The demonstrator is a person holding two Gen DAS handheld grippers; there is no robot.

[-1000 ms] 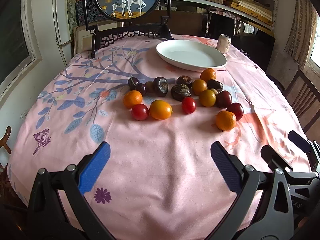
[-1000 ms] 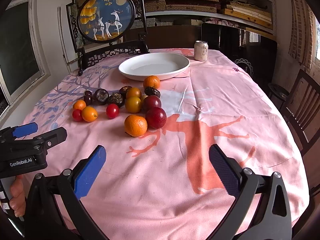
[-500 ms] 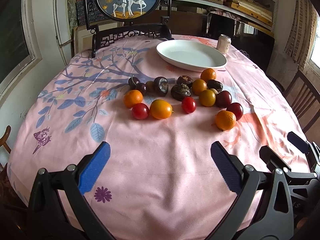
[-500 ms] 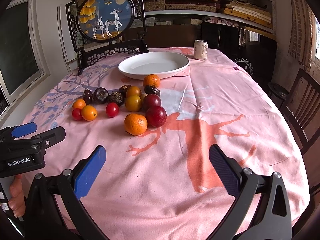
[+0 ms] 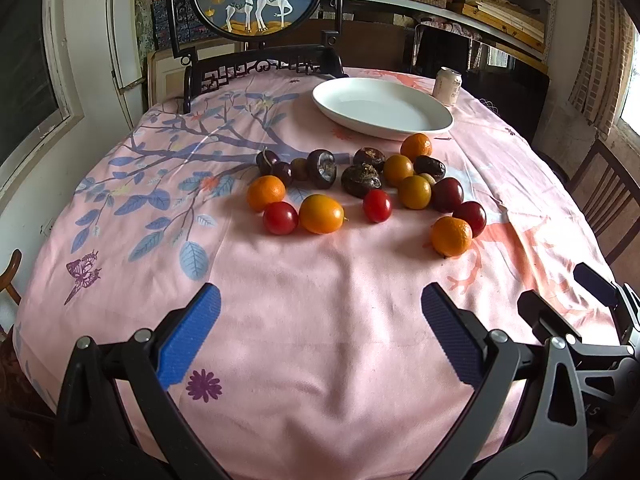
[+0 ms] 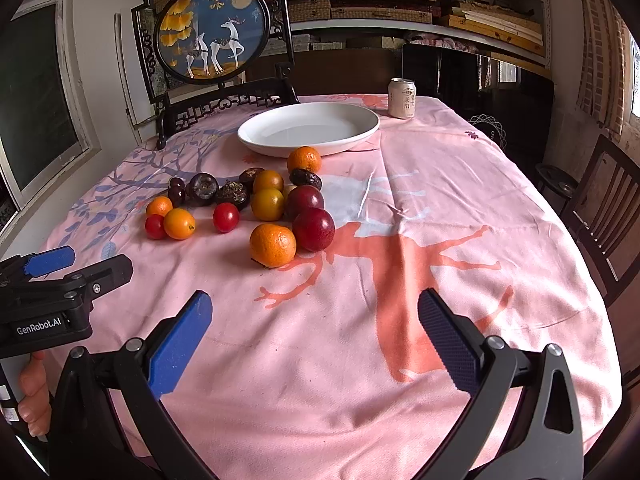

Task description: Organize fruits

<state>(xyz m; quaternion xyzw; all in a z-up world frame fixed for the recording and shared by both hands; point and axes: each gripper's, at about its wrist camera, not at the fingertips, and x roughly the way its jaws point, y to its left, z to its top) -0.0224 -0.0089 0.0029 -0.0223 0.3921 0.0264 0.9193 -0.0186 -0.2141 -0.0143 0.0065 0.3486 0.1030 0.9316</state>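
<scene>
I am holding my left hand-held gripper (image 5: 320, 332) and right hand-held gripper (image 6: 314, 330) wide open and empty, short of the fruits (image 6: 256, 204) on the desk (image 6: 440, 208).

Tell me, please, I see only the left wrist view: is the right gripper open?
Observer: Yes. The right wrist view shows the right gripper wide open, with nothing between its pads, only cloth below.
Operator: Can you see who holds the left gripper?
Observer: Only a hand on its handle, at the lower left edge.
Operator: Is there any marking on it?
Observer: Its side reads GenRobot.AI.
</scene>
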